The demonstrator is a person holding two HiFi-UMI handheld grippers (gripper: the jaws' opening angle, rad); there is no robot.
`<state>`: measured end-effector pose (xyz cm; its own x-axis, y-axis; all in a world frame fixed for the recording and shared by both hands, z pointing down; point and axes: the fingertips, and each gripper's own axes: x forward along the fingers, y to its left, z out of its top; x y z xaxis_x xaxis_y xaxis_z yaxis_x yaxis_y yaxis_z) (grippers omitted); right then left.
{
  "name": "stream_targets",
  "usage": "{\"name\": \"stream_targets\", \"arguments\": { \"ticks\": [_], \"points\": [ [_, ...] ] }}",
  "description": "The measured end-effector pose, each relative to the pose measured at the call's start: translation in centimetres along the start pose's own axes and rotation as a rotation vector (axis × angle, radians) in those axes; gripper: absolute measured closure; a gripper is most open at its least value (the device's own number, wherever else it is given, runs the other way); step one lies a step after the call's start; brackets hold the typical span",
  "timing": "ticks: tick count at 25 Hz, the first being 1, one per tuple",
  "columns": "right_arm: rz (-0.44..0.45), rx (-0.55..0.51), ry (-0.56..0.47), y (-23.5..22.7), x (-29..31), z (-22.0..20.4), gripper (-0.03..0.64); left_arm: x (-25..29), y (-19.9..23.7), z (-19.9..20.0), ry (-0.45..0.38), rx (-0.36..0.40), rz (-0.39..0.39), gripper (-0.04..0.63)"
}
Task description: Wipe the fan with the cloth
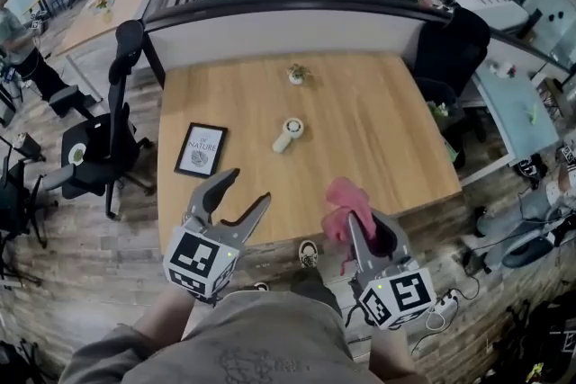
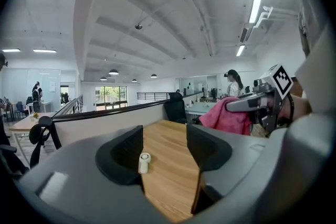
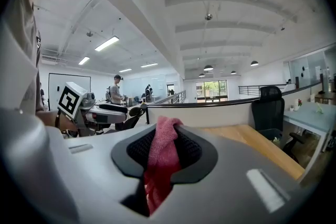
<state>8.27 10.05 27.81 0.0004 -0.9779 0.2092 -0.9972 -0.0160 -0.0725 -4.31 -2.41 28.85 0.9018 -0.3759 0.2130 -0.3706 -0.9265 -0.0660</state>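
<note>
A small white handheld fan (image 1: 288, 135) lies flat near the middle of the wooden table (image 1: 378, 139); the left gripper view shows the fan (image 2: 144, 162) between the jaws, far off. My left gripper (image 1: 245, 195) hovers open over the table's near edge, empty. My right gripper (image 1: 362, 225) is held beyond the near edge, shut on a pink cloth (image 1: 346, 207) that bunches above the jaws and hangs below. In the right gripper view the cloth (image 3: 160, 162) fills the gap between the pads.
A framed picture (image 1: 200, 150) lies at the table's left side. A small potted plant (image 1: 296, 74) stands near the far edge, by a low partition (image 1: 279, 31). Black office chairs (image 1: 103, 148) flank the table. A second desk (image 1: 517, 108) sits right.
</note>
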Motion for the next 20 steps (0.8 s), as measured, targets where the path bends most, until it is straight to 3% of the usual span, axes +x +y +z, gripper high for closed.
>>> {"name": "stream_targets", "arguments": {
  "ticks": [9,20],
  "points": [
    [0.139,0.015,0.026,-9.0,5.4,1.6,0.543,9.6,0.2,1.8,0.052,-0.001,0.100,0.336],
    [0.306,-0.007,0.052,-15.3,10.6,2.0,0.543,14.3,1.0,2.0,0.107,-0.040,0.270,0.336]
  ]
}}
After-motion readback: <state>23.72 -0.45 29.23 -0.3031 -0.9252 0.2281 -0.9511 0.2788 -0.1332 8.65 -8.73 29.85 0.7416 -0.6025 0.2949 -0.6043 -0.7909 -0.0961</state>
